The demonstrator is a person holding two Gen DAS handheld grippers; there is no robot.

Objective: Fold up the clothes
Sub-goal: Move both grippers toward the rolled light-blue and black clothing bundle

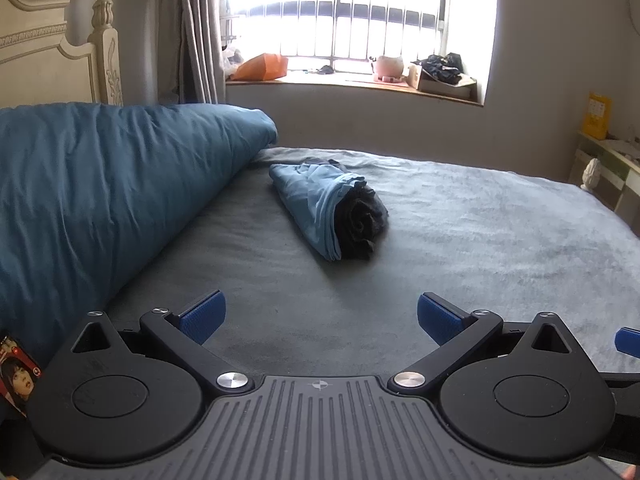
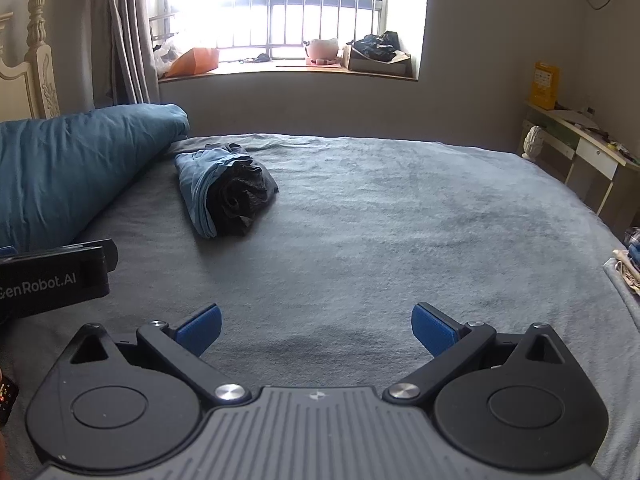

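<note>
Left wrist view shows my left gripper (image 1: pixel 321 318) spread wide and empty above the grey bed cover (image 1: pixel 460 232), its blue pads (image 1: pixel 202 316) well apart with only fabric between them. Ahead of it lies the bundle of clothes (image 1: pixel 324 208): a light blue garment (image 1: pixel 304 196) wrapped loosely around a dark grey garment (image 1: pixel 360 224), whose rolled end faces me. The bundle sits on the bed cover just beside the foot of the teal duvet (image 1: pixel 112 192), which is heaped along the left of the bundle.

From the right wrist view, my right gripper (image 2: pixel 316 330) is likewise released, holding nothing, hovering over bare bed cover (image 2: pixel 400 220). The bundle (image 2: pixel 224 192) lies far ahead and to the left of it, near the duvet (image 2: pixel 72 168). The black body of my other gripper (image 2: pixel 52 280) shows at the left edge, nearer than the bundle. Beyond the bundle, a barred window (image 2: pixel 320 4) stands above a cluttered sill (image 2: pixel 288 70).
</note>
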